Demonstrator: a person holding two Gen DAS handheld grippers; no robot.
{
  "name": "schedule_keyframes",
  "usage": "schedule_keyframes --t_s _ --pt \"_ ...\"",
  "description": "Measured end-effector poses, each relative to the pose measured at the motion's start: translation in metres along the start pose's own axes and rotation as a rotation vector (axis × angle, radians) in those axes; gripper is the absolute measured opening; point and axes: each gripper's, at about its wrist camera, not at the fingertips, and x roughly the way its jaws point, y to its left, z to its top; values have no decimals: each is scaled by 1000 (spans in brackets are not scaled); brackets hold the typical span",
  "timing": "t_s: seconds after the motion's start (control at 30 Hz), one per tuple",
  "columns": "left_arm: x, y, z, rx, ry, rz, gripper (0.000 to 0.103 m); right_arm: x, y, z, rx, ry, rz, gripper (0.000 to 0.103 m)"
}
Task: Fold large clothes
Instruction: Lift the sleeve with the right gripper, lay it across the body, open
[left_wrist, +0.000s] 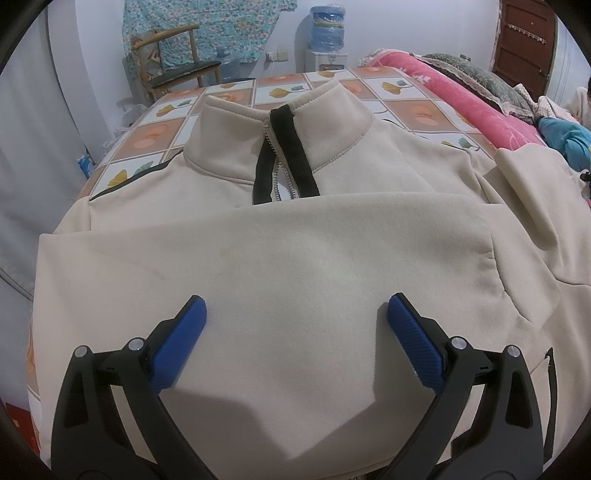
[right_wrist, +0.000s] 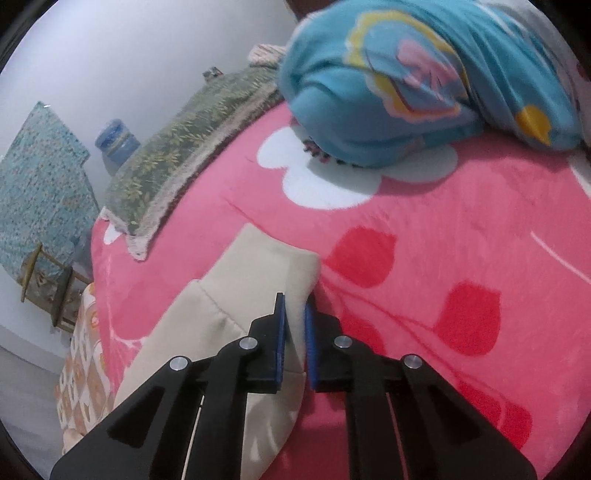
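A cream zip-neck sweatshirt (left_wrist: 295, 236) lies spread on the bed (left_wrist: 413, 110), its stand-up collar at 12 o'clock in the left wrist view and a folded layer of its body covering the lower part of the black-edged zipper (left_wrist: 282, 162). The left tool (left_wrist: 295, 310) hovers over this folded layer at 6 o'clock, its blue pads (left_wrist: 177, 347) spread wide with only flat cloth showing between them and nothing pinched. In the right wrist view, the sweatshirt's sleeve (right_wrist: 207, 325) runs from 7 o'clock toward the centre across a pink flowered blanket (right_wrist: 461, 229), ending in a ribbed cuff (right_wrist: 273, 266). The right tool (right_wrist: 293, 306) is pressed nearly together on the right edge of that cuff, with cream fabric caught between the pads. A blue patterned bundle (right_wrist: 406, 81) sits at 1 o'clock, a green cushion (right_wrist: 184, 155) at 10 o'clock, both well apart from the tool.
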Motion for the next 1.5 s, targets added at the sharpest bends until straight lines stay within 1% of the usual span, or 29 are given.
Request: schedule_keyframes --t_s 0.17,0.37,0.43,0.47,0.5,0.57,0.6,0.67,0.73,0.77,0.8,0.83,0.87,0.9,0.93,0.97,1.0,1.07,1.1,1.13,1.2,1.27,1.3,1.37,1.4,1.43,1.5 --pt "1 0 1 -4 -5 3 96 -19 12 -1 -32 -37 30 9" --pt "2 -1 2 -10 -11 6 96 -54 36 -6 -72 -77 108 9" --pt "1 -1 2 -18 -14 19 96 -71 47 -7 -96 -93 141 9" --pt "-1 2 2 -32 -18 38 96 -80 53 -7 -107 -101 155 9" --pt "-5 4 3 -46 -28 46 95 -90 60 -8 -119 -108 174 9" --pt "-20 10 2 -76 -61 37 95 -113 76 -10 -147 -125 217 8" --pt "-34 15 1 -93 -89 29 95 -121 81 -10 -156 -131 231 8" --pt "-54 20 -1 -105 -120 19 95 -146 100 -15 -189 -149 284 8" --pt "-82 30 -6 -131 -165 -11 93 -167 118 -22 -222 -163 329 8" --pt "-96 36 -9 -140 -185 -29 87 -174 124 -25 -233 -167 344 8" --pt "-106 41 -12 -146 -200 -44 79 -182 133 -29 -247 -169 361 8" --pt "-114 47 -15 -151 -208 -58 76 -192 144 -34 -266 -172 382 8" --pt "-122 54 -19 -157 -217 -78 69 -200 154 -40 -285 -175 399 8" --pt "-126 60 -22 -162 -226 -89 63 -208 164 -45 -302 -179 414 8" --pt "-131 66 -27 -168 -234 -93 61 -217 176 -53 -325 -180 434 8" --pt "-133 72 -31 -170 -235 -90 56 -226 188 -62 -350 -181 454 8" --pt "-134 81 -37 -181 -227 -97 48 -231 195 -68 -365 -182 463 8" --pt "-134 95 -46 -207 -207 -126 42 -248 221 -89 -422 -186 501 9" --pt "-132 104 -52 -222 -191 -133 35 -254 230 -97 -443 -187 515 8" --pt "-130 110 -57 -230 -175 -142 32 -263 247 -113 -484 -185 542 9" --pt "-127 125 -67 -245 -142 -162 20 -273 268 -136 -544 -189 564 8" --pt "-129 134 -74 -253 -136 -174 19 -284 297 -170 -635 -192 589 8" --pt "-133 140 -78 -258 -139 -180 19 -289 315 -193 -695 -187 609 8" --pt "-140 149 -85 -260 -150 -186 19 -296 338 -231 -785 -186 634 8" --pt "-143 154 -87 -260 -157 -190 19 -299 355 -260 -860 -184 648 8" --pt "-147 157 -90 -259 -161 -197 19 -299 367 -281 -910 -179 659 8" --pt "-150 163 -93 -269 -165 -214 19 -292 390 -339 -1045 -122 690 9"
